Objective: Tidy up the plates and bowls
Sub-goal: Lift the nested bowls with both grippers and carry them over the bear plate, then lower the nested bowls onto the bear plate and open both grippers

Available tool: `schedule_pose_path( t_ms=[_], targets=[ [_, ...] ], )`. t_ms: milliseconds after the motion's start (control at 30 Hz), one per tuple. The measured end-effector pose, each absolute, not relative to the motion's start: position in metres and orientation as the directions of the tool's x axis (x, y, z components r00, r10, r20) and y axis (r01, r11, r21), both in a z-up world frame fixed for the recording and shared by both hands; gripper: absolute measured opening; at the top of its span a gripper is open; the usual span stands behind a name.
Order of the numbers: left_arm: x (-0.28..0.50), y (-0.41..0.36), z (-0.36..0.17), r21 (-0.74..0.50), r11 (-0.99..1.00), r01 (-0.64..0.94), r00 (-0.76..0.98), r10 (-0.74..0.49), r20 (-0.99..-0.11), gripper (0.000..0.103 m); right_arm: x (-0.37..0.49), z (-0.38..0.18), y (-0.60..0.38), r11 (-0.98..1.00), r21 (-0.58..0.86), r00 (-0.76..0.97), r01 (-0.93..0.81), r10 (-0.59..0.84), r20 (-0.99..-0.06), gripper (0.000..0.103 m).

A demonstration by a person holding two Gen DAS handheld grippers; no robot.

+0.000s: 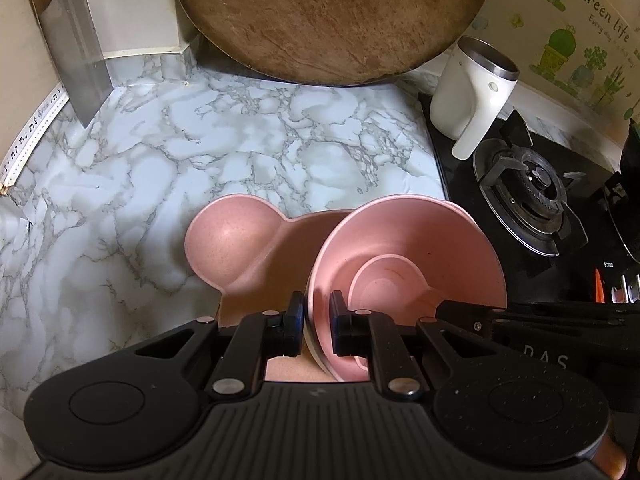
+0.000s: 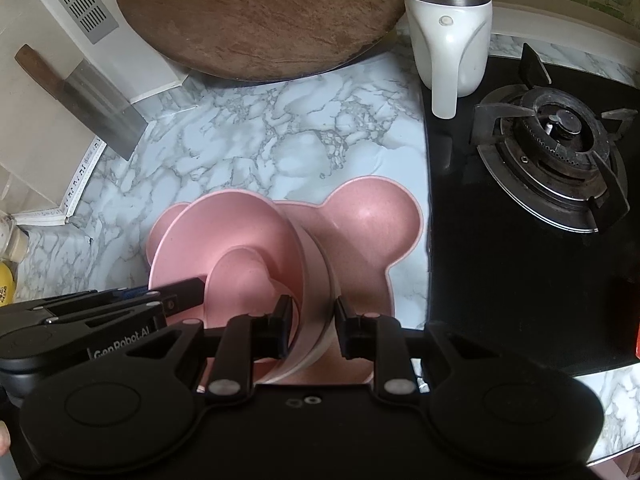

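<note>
Both grippers pinch the rim of one pink bowl from opposite sides, the left gripper narrowed on its near edge, the right gripper on the facing edge, apparently to lower it level. Just beyond the fingers lies the bear-eared pink plate, on marble counter. Fingers hide the grip points; the bowl's underside is unseen.

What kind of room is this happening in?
Most likely a home kitchen: a gas burner sits beside a marble-patterned counter, with a cleaver and a round wooden chopping board propped against the wall.
</note>
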State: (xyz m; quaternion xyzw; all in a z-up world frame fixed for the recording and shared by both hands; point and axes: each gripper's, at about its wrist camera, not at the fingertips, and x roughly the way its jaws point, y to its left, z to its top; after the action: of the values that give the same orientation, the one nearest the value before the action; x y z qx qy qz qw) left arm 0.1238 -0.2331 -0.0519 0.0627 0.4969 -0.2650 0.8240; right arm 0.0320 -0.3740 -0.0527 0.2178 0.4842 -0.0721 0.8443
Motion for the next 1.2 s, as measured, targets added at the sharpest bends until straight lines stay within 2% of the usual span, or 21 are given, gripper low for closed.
schedule_pose_path(
  t_ms=[900, 1200],
  targets=[
    [0.113, -0.22, -0.042, -0.149, 0.885, 0.442, 0.423, -0.352, -0.835, 0.013, 0.017, -0.037, -0.381, 0.902, 0.346, 0.58, 0.259, 0.142, -0.802, 0.035],
    [0.1, -0.211, -0.029, -0.156, 0.885, 0.44, 0.458, -0.37, -0.808, 0.013, 0.006, -0.025, -0.373, 0.921, 0.334, 0.622, 0.203, 0.142, -0.77, 0.044]
  ],
)
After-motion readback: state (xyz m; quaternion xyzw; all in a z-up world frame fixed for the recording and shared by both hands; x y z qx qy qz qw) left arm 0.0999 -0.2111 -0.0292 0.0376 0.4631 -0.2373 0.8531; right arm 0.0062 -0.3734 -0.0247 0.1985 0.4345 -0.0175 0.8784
